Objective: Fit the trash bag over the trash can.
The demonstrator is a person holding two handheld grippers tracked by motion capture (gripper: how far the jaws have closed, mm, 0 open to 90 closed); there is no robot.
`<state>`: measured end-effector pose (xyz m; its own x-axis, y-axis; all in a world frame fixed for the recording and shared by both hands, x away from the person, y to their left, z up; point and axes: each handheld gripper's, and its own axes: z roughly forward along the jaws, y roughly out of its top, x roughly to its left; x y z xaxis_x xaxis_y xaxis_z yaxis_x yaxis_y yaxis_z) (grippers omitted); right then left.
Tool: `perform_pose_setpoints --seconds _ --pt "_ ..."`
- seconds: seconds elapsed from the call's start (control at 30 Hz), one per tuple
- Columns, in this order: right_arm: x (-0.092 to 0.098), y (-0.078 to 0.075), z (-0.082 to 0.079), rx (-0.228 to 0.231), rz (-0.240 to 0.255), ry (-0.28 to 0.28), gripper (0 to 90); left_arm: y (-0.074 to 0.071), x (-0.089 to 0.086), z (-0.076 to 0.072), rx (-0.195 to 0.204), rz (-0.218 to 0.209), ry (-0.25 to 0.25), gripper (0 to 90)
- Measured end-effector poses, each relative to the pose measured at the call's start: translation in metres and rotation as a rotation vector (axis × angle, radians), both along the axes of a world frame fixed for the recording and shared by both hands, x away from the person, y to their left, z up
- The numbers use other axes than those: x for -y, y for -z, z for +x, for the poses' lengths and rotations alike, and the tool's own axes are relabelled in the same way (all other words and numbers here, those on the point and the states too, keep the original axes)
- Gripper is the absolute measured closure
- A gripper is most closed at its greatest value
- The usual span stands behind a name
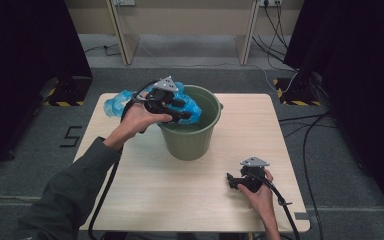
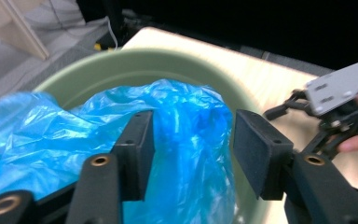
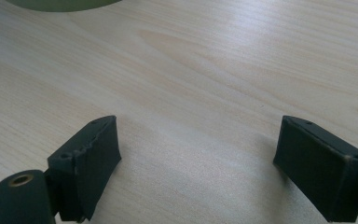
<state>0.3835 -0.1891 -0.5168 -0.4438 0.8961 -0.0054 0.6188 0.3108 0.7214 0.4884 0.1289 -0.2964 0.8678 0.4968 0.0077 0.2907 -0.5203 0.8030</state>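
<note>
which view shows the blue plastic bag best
The left gripper view: the blue plastic bag is close up, draped over the green bucket's rim. The high view shows it small, partly behind the left gripper.

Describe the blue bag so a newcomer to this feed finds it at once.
Start at the wooden table and find the green bucket standing near its far edge. The blue bag is crumpled thin plastic draped over the bucket's left rim, part inside and part trailing onto the table, with the left gripper over it. Nothing else there is bright blue or soft.
</note>
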Motion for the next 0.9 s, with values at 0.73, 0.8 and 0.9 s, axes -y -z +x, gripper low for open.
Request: perform_pose_setpoints --seconds 0.73,0.8,0.9 --pt "0.000 0.000 0.000 0.000 -0.001 -0.001 13.9 -0.022 -0.044 -0.007 0.053 -0.092 -0.027 29.1" --pt "0.000 0.000 0.000 0.000 -0.002 -0.001 13.9 -0.026 -0.055 -0.006 0.086 -0.097 -0.063 28.0" --pt "0.000 0.000 0.000 0.000 -0.001 0.000 13.9 -0.023 -0.071 0.003 0.089 -0.088 -0.145 25.4"
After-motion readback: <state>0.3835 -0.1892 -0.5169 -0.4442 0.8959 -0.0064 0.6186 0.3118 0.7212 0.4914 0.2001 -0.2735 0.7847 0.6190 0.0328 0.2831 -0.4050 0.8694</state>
